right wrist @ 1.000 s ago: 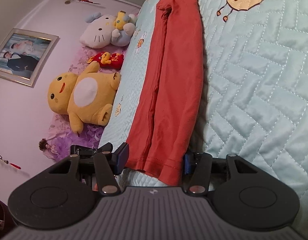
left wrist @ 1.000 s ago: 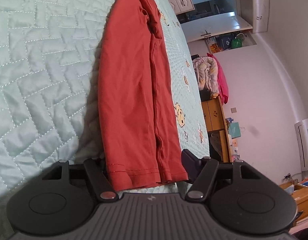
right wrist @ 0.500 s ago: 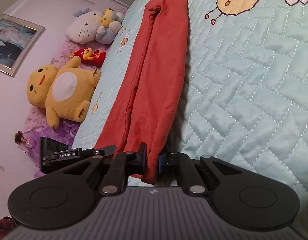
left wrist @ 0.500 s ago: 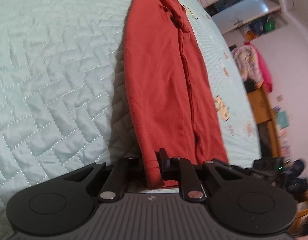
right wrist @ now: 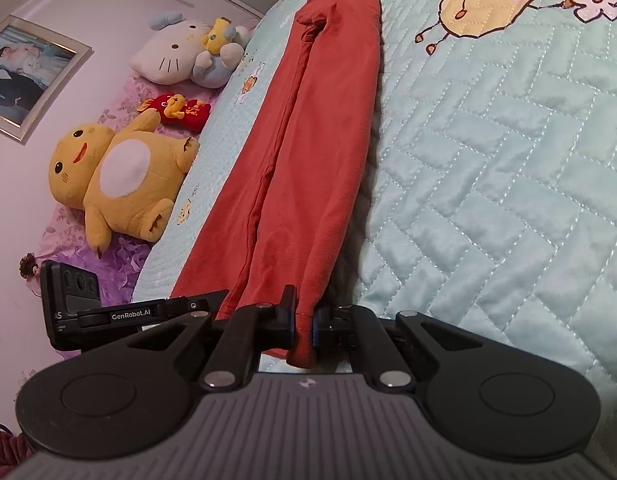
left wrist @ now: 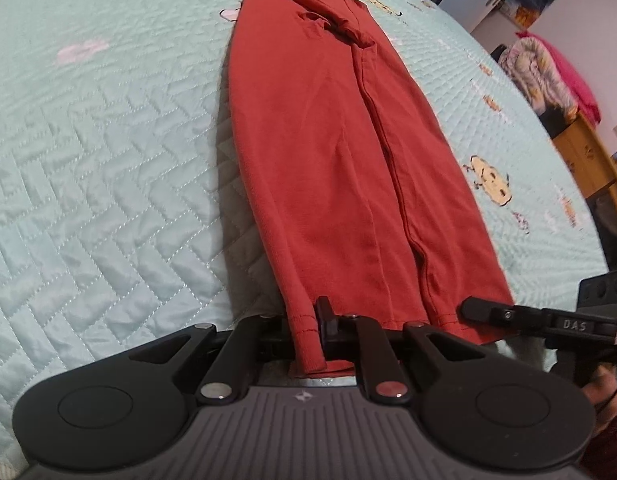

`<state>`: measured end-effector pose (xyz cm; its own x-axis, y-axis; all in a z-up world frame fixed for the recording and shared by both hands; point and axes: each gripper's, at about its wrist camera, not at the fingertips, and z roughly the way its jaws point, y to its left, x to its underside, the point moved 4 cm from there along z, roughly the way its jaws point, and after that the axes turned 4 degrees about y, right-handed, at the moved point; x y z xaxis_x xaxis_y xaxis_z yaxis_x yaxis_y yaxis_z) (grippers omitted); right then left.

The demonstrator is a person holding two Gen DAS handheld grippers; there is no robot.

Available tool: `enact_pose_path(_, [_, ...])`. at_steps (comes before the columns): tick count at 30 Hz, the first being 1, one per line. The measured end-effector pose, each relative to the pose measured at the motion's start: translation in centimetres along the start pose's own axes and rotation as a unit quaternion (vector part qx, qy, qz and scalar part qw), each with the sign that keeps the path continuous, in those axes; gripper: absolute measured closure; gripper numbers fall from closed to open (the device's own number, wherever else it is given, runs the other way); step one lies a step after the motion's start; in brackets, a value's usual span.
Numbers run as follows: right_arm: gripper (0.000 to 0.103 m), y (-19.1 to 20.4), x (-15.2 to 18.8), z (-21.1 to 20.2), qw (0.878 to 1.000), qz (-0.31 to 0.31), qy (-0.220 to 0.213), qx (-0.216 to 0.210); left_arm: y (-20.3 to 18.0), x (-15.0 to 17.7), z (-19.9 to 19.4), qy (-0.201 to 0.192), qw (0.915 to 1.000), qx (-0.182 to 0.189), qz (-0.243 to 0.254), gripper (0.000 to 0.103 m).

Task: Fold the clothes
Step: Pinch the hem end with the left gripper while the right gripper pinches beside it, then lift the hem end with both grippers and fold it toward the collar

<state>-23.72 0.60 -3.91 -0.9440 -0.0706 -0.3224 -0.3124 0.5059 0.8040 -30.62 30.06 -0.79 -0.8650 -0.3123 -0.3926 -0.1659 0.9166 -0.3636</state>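
A red garment, folded lengthwise into a long strip, lies on the mint quilted bedspread. In the left wrist view my left gripper is shut on the near hem at the strip's left corner, and that corner is lifted slightly. My right gripper is shut on the hem at the other corner of the red garment. Each gripper shows from the side in the other's view: the right gripper at the right, the left gripper at the left.
Plush toys line the bed's head side: a yellow one, a white cat and a small red one. A framed photo hangs on the wall. A wooden cabinet with piled clothes stands beyond the bed.
Both grippers went from open around the hem to shut on it. The left gripper rose and tilted downward, lifting its hem corner. The right gripper barely moved.
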Motion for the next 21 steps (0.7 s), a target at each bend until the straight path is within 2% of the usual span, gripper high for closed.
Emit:
enact_pose_path(10, [0.099, 0.4, -0.1, 0.3, 1.000, -0.005, -0.001, 0.015, -2.0, -0.1, 0.2, 0.002, 0.9977, -0.060, 0.031, 0.090])
enact_pose_path(16, [0.099, 0.9, 0.0, 0.5, 0.999, -0.015, -0.001, 0.033, -3.3, 0.1, 0.4, -0.003, 0.9930, -0.103, 0.057, 0.090])
enact_pose_path(21, [0.099, 1.2, 0.0, 0.6, 0.999, -0.026, 0.001, 0.048, -3.6, 0.1, 0.4, -0.006, 0.9915, -0.114, 0.063, 0.090])
